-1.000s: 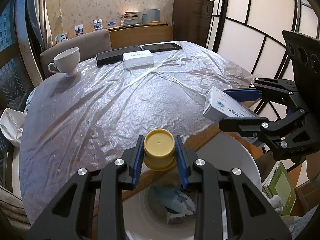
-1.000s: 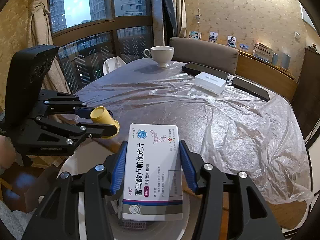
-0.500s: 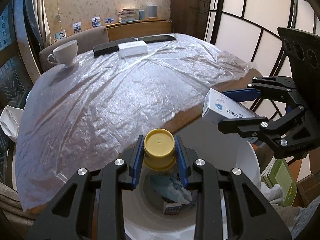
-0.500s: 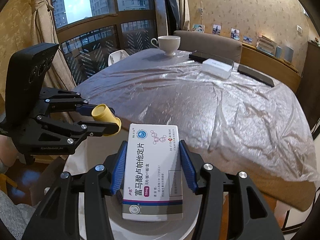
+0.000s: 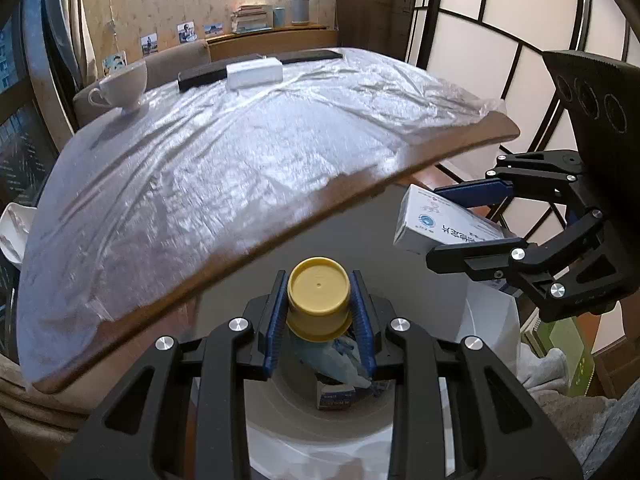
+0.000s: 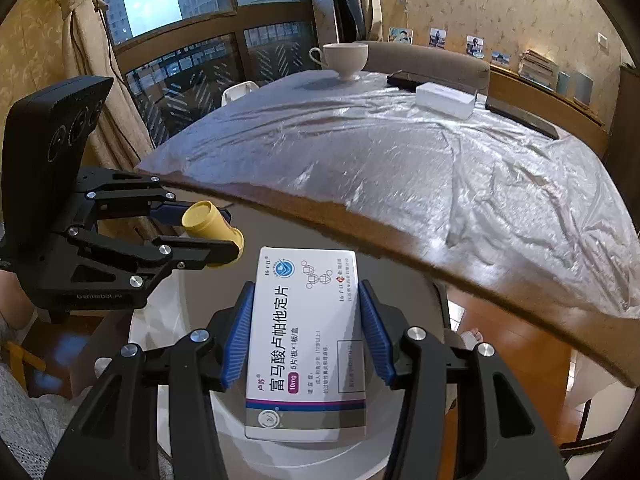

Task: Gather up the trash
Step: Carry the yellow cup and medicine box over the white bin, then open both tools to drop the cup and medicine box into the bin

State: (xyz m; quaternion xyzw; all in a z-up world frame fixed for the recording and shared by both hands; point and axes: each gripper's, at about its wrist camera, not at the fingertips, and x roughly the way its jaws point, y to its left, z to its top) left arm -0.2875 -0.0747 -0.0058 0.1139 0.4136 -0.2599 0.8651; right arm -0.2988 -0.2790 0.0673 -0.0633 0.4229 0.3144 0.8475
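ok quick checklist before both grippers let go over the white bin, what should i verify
1. Left gripper grips the yellow bottle between its fingers: ok.
2. Right gripper grips the medicine box: ok.
3. Yellow bottle above the white bin opening, with trash already lying inside: ok.
4. Medicine box above the bin opening: ok in the right wrist view; from the left view it sits near the rim, so cannot tell fully.
5. Both items clear of the table edge: ok.
6. The two grippers apart from each other: ok.
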